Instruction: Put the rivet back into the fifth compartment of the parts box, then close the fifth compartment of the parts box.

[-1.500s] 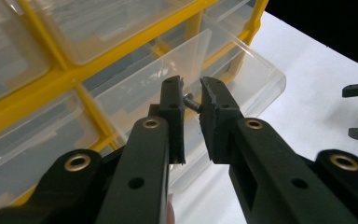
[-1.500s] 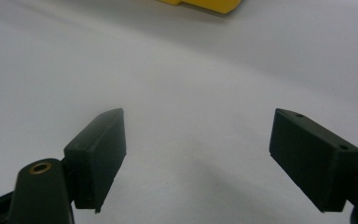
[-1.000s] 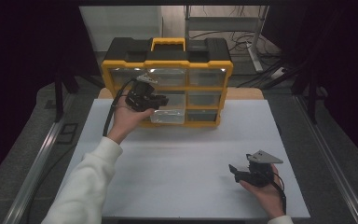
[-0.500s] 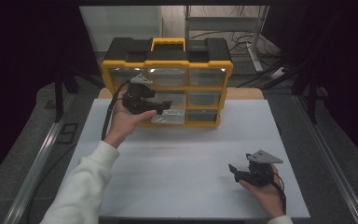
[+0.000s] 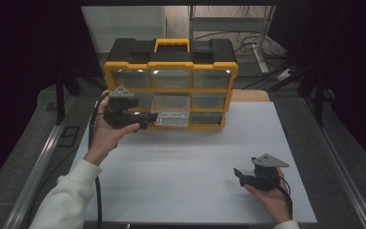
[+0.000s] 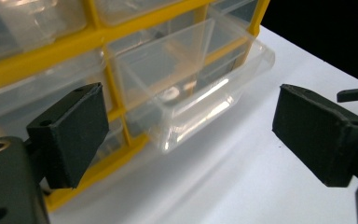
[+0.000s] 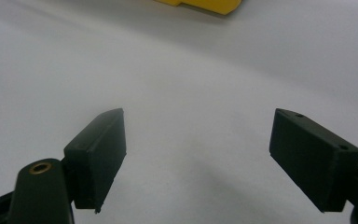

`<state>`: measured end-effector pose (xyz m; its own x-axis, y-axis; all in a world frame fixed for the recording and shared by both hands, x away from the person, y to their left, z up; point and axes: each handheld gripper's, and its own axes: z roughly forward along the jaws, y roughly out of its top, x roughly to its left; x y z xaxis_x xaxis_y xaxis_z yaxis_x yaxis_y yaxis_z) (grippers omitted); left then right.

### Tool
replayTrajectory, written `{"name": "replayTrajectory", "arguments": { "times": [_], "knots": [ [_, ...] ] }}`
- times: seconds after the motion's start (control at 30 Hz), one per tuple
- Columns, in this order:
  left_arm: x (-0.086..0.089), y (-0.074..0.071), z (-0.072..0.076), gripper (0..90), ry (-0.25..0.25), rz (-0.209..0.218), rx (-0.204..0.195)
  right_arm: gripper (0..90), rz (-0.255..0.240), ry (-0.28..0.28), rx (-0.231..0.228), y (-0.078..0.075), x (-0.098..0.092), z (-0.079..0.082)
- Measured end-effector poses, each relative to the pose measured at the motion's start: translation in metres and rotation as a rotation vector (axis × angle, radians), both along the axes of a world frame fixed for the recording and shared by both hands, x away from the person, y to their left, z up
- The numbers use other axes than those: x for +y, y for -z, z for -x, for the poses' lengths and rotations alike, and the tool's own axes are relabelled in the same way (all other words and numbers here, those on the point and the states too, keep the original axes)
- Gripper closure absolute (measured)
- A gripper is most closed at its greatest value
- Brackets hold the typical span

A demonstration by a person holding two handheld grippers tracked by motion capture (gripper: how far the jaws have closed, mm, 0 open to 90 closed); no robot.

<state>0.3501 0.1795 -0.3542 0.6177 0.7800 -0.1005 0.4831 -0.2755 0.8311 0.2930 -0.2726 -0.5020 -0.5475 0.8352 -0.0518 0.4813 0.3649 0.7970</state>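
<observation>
High view: left tool (image 5: 148, 119) at the organizer's (image 5: 170, 81) near-left front, jaws just opened wide, nothing btwn. Clear drawer (image 5: 172, 117) pulled out, bottom row, centre. Right tool (image 5: 238, 174) near-right on tabletop (image 5: 181, 171).
Left gripper view: drawer (image 6: 191, 88) just beyond jaws.
Right gripper view: jaws wide, empty.

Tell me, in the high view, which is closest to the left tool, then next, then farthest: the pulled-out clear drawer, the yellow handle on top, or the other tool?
1. Pulled-out clear drawer, just right of the left tool.
2. Yellow handle, up on top of the organizer.
3. Right tool, far off at the table's near right.
</observation>
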Motion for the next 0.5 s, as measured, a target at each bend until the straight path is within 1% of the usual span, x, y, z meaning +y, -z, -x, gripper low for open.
{"name": "replayTrajectory", "arguments": {
  "times": [0.17,0.3,0.37,0.5],
  "knots": [
    [0.01,0.006,0.006,12.6,-0.011,0.011,0.002,19.3,-0.002,0.001,0.0,0.0,-0.001,0.001],
    [0.016,0.009,0.011,13.5,-0.015,0.011,-0.001,19.4,0.003,0.004,-0.001,0.0,-0.001,0.001],
    [0.018,0.011,0.014,13.9,-0.018,0.002,-0.008,19.4,0.002,0.005,-0.003,0.0,-0.001,0.001],
    [0.021,0.018,0.022,15.4,-0.025,-0.02,-0.012,19.6,-0.002,0.009,-0.017,-0.002,-0.001,0.002]
  ]
}}
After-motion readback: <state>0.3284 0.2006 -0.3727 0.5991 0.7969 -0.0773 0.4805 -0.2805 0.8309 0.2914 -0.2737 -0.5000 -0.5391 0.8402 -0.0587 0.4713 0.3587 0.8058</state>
